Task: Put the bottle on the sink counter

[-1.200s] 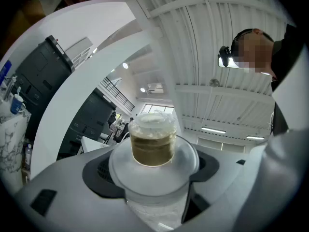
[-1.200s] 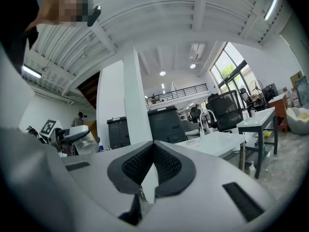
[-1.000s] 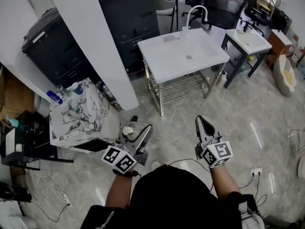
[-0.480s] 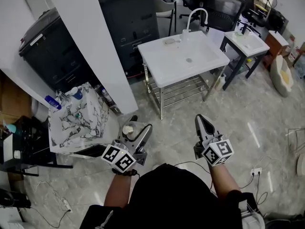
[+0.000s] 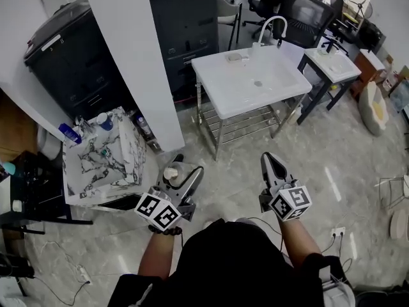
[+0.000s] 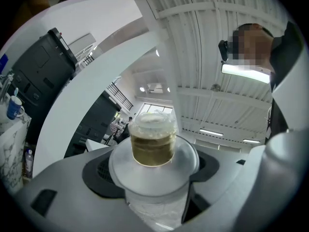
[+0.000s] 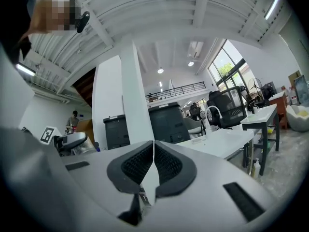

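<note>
Down by my waist in the head view, my left claw (image 5: 186, 170) is closed around a small clear bottle (image 5: 171, 174) with a pale cap, above the glossy floor (image 5: 345, 165) and well apart from the white sink (image 5: 223, 85). My right claw (image 5: 268, 160) sits beside it with its jaws pressed together and nothing between them. The sink stands on a metal frame with a curved tap (image 5: 271, 24) at its back edge and a little dish (image 5: 238, 57) near the tap; what the dish holds is too small to tell. To my left, a marble-patterned stand (image 5: 105, 162) carries a blue-capped bottle (image 5: 102, 120) and other small items at its far edge. From the left gripper view, the bottle fills the gap between my jaws, both pads against its clear body. Its neck points away from me and holds a yellow-brown liquid under the cap. From the right gripper view, my ribbed pads (image 7: 137, 166) meet along a thin seam, and past them lie the sink's flat top, a dark cabinet (image 7: 166, 122) and a black office chair (image 7: 227, 108).
</note>
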`<state>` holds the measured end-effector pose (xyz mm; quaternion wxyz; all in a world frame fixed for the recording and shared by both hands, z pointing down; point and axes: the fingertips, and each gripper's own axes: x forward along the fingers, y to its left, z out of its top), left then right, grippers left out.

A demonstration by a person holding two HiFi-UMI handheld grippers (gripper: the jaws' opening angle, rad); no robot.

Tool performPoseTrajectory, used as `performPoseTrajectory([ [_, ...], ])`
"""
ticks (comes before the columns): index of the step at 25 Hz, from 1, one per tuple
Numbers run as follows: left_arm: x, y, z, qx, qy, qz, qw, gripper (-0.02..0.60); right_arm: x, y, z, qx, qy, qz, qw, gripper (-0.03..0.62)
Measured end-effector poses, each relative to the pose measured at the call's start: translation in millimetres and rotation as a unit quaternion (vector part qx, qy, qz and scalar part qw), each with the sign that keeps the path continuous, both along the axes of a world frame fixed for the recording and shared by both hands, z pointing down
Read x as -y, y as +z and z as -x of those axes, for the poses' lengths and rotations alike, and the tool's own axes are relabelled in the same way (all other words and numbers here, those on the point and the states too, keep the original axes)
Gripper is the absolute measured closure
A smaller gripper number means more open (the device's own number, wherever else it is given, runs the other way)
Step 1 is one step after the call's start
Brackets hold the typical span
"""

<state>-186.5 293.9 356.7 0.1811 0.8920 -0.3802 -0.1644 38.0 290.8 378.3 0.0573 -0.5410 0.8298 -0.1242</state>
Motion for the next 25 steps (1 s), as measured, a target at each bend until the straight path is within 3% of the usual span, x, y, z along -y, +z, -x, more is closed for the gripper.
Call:
performPoseTrajectory([
  [6,2.2,-3.5,2.3,-0.02,0.005,0.002,0.9998,0.225,2.4,-3.8,7.7,0.007,-0.005,0.0,1.0,0.562],
  [12,14.5,-0.1,4.0,-0.005,0.005,0.004,1.0,0.225,25.5,-1.0,8.5,0.031,-0.012,0.0,0.999,0.562],
  [18,51.5,-1.6,6.6,-0.005,-0.019,0.013,0.9997,0.225,82.2,1.6,5.2,0.065,-0.031,0.003,0.997,0.562],
  [25,117.4,-5.2,-19.1,0.001,-0.043,0.016,0.9989,0.225,160.1,-1.0,-5.0,0.064,-0.068,-0.009,0.996,0.563],
])
